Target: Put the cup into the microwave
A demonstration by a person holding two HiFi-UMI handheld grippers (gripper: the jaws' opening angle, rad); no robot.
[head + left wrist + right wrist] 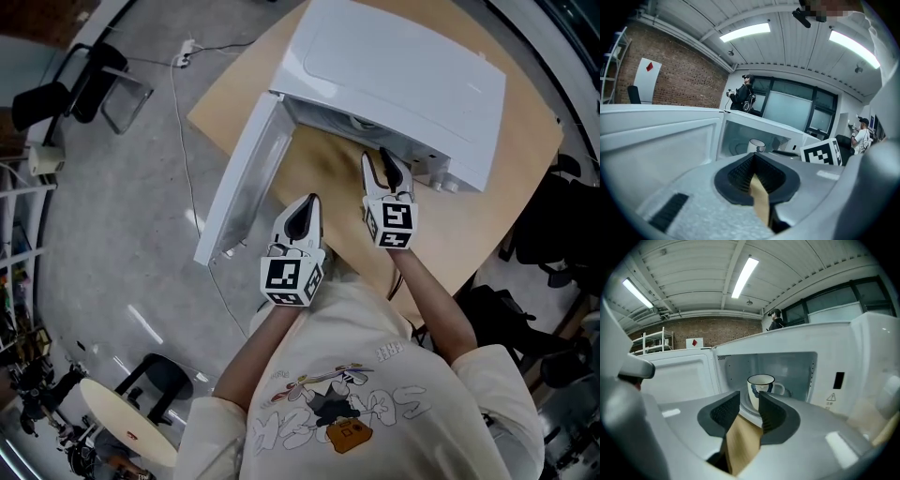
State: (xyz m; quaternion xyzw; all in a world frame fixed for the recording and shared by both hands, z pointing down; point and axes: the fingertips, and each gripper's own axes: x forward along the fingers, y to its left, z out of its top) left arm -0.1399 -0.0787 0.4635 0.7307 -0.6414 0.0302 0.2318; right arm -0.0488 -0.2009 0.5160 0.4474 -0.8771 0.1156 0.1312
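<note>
A white cup with a dark rim and blue markings stands upright inside the open white microwave; its handle points right. The cup also shows small in the left gripper view. My right gripper is in front of the cavity and apart from the cup. Its jaws are open, with only the wooden table seen between them. In the head view the right gripper points at the microwave's mouth. My left gripper hovers lower left of it over the table. The left gripper has its pads together, holding nothing.
The microwave door is swung wide open to the left, past the edge of the wooden table. A cable runs over the grey floor. A round stool stands at lower left. People stand by the far windows.
</note>
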